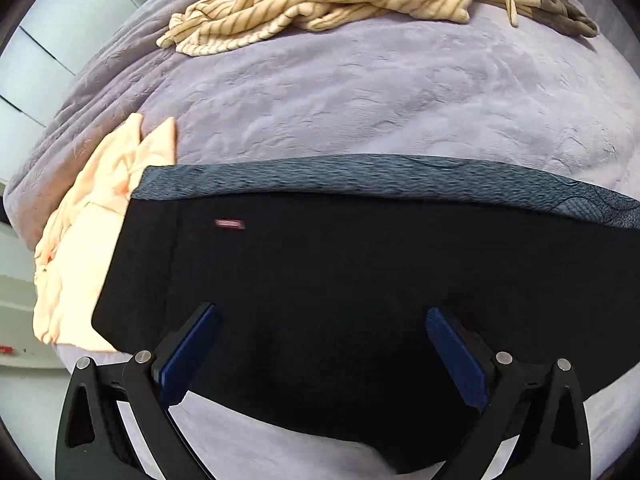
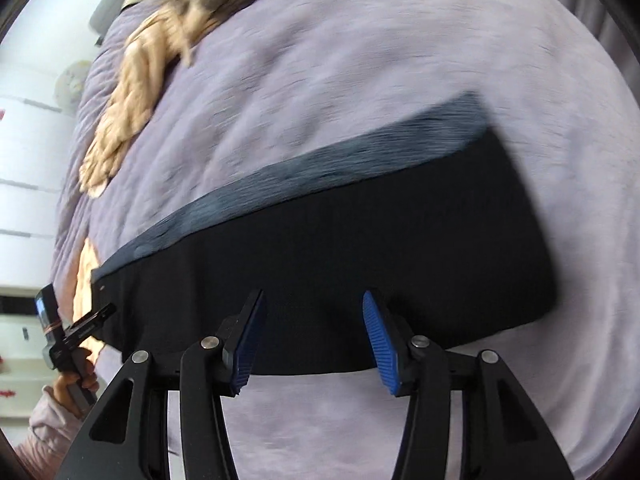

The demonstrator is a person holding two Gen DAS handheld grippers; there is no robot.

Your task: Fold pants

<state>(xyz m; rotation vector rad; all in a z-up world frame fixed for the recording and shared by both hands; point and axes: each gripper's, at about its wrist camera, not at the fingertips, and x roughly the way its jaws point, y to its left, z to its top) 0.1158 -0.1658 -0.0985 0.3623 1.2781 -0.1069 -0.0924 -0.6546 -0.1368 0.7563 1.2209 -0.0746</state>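
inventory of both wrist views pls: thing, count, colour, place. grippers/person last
pants: 1, black with a blue-grey textured waistband, folded flat on the bedspread, nearest both cameras
bedspread: 1, lilac plush, covers the whole bed under everything
striped garment: 1, cream with brown stripes, crumpled at the far side of the bed
grey-brown garment: 1, beside the striped one at the far right; kind unclear
peach garment: 1, pale peach, crumpled at the pants' left end, partly under them
left gripper: 1, black with blue pads, open above the pants, nothing between its fingers
right gripper: 1, same colours, open above the pants' near edge, nothing held
person's hand: 1, pink sleeve, holds the left gripper's handle
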